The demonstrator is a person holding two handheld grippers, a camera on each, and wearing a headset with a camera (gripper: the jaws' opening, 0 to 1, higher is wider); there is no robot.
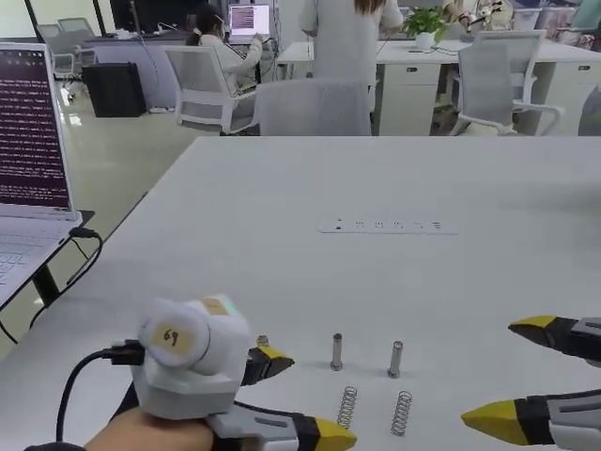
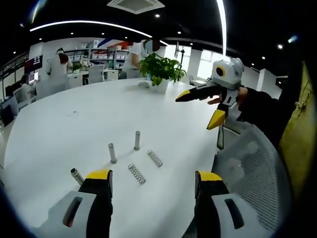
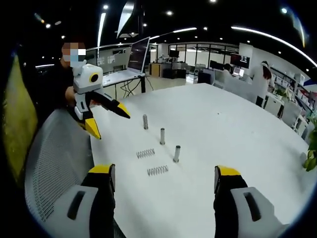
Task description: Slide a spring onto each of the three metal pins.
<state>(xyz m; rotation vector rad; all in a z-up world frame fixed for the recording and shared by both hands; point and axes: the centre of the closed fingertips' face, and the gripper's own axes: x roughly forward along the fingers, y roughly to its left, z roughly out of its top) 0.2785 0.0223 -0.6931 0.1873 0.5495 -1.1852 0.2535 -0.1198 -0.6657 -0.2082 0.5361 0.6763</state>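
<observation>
Risk: L claw [image 2: 153, 176] & R claw [image 3: 163, 171] both wide open, empty; loose springs [image 1: 346, 406] lie flat on table [image 1: 376, 282], could roll/skid at pinch, or nudge pins [image 1: 337, 350].

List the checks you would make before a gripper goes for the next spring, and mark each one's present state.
1. Left gripper: jaws open, nothing held. Ok.
2. Right gripper: jaws open, nothing held. Ok.
3. Loose springs lie flat on the table, apart from each other. Ok.
4. Bare pins stand upright just beyond the springs. Ok.
5. Third pin looks as if it already carries a spring. Ok.
6. All three pins loaded: not ok, two remain.
</observation>
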